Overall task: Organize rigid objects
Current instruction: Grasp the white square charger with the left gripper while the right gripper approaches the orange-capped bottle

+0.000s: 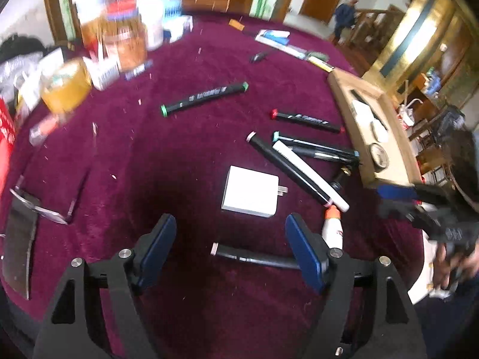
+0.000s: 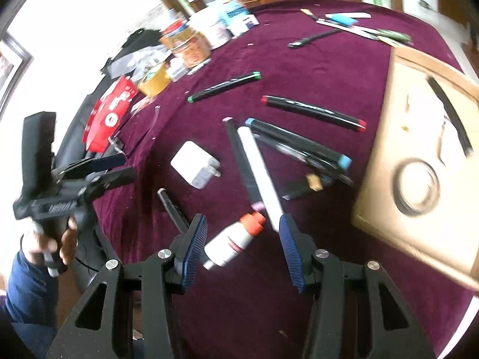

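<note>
Both grippers hung over the maroon cloth [image 1: 185,155] with nothing between their pads. The left gripper [image 1: 230,249] stood wide, above a dark marker [image 1: 254,258] that lay crosswise near its tips, its far end hidden behind the right-hand finger. The right gripper [image 2: 242,249] stood about half open, its tips framing a white bottle [image 2: 232,243] with an orange cap, lying on its side; whether the pads reached the bottle's level could not be told.

Farther out lay a white charger [image 1: 250,191], a crossed heap of pens [image 1: 302,167], a red-tipped marker [image 1: 305,118] and a green-tipped marker [image 1: 205,99]. The wooden tray [image 1: 395,137] sat at the right edge and already held a few items.

The step looked like choosing a pick for each hand. To do it well, the left jaws should probably straddle the marker across its barrel, near its middle, so it would not swing. The bottle would likely roll, so the right pads should meet its body squarely, not the cap. The heap was best left until loose pieces were cleared.
</note>
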Demonstrator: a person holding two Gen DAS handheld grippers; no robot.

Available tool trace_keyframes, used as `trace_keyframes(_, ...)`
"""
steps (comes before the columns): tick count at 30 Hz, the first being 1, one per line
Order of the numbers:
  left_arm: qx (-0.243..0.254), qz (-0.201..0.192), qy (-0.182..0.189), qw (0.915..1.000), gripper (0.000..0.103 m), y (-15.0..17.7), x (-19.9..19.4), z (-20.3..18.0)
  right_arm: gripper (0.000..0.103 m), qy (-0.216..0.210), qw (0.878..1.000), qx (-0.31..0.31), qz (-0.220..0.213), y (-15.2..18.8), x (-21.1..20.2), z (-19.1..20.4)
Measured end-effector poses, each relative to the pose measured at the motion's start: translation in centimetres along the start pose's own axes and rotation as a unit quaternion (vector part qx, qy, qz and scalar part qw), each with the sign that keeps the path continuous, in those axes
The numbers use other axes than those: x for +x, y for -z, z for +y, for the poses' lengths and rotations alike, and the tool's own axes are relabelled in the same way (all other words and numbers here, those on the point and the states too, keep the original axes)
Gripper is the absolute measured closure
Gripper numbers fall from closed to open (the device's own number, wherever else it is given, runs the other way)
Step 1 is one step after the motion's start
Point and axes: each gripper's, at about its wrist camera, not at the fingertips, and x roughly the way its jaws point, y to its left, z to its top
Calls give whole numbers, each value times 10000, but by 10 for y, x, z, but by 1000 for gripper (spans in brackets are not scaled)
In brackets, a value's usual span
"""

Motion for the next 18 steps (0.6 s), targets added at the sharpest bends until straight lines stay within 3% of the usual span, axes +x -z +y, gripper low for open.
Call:
trace_keyframes(4,-55,300,268,9992,26,-15,27,-11,58,112,9994,265,-166,9,-16,-17)
trace_keyframes(10,904,836,-361,9917,26,-12,70,-50,58,269,9977,532,-336,21,-35,-36)
trace_keyframes(16,797,859,-528,9917,26,-18,92,-47,58,298,9982,435,-271,26,-37,-34)
trace_keyframes(17,721,846,-531,9924,28,-19,94,-45,58,285,9985,393,-238,26,-36,-32)
trace_keyframes(18,665,845,-559,9926,40,-18,97,-43,58,270,9988,349,-206,27,-35,-30)
